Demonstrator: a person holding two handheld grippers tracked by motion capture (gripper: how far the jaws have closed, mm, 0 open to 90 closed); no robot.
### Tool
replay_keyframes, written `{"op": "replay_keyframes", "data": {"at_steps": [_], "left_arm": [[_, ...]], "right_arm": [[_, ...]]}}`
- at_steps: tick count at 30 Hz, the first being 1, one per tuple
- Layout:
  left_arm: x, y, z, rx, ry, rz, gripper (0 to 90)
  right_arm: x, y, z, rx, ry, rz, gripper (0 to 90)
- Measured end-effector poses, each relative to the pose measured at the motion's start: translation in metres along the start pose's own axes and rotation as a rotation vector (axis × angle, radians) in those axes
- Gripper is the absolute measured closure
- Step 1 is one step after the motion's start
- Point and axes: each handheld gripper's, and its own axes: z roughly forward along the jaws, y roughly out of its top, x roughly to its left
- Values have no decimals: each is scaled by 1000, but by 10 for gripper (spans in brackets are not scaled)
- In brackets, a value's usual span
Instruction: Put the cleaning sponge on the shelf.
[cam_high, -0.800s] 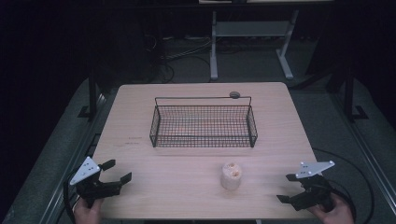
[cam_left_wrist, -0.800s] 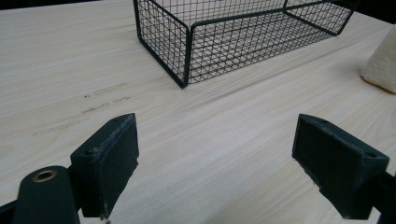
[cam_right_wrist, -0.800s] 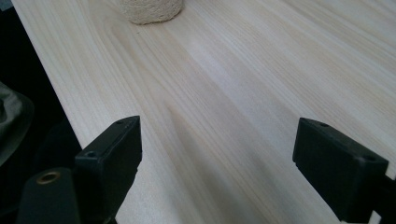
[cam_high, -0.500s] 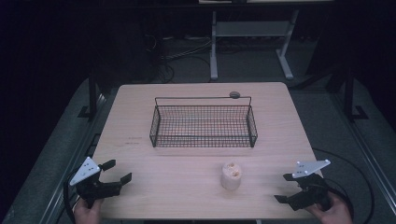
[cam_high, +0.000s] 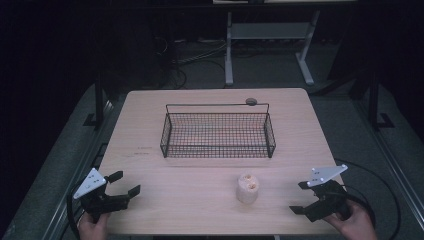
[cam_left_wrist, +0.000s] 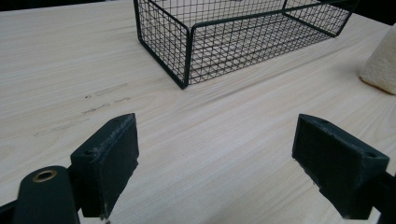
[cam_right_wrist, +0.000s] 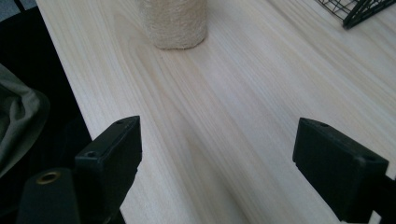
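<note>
The right tongs (cam_right_wrist: 218, 168) hang low over the pale wood bench (cam_right_wrist: 243, 107), jaws spread wide with bare bench between them. Ahead stands a cream, rough-textured cylinder (cam_right_wrist: 173, 23) (its top is cut off by the frame), upright on the bench. A corner of a black wire basket (cam_right_wrist: 362, 10) shows at upper right, well apart from the cylinder. Grey-green cloth (cam_right_wrist: 18, 126) lies off the bench edge at left.

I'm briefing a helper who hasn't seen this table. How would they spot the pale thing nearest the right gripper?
Start at the light wooden table and find the black wire mesh basket in its middle. Nearer the person stands a short cream-coloured loofah cylinder, upright, with holes in its top. It is the only pale, fibrous thing there.
</note>
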Motion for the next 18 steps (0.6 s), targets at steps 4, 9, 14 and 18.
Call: {"op": "replay_keyframes", "data": {"at_steps": [4, 9, 14, 18], "left_arm": [[0, 0, -1, -3, 3, 0, 138], [1, 0, -1, -4, 3, -4, 138], [1, 0, -2, -9, 2, -2, 138], [1, 0, -3, -11, 3, -4, 138]], "right_arm": [[1, 7, 1, 12, 2, -18, 152], [2, 14, 2, 23, 11, -35, 152], [4, 21, 3, 41, 15, -48, 152], [6, 27, 2, 54, 19, -64, 152]]}}
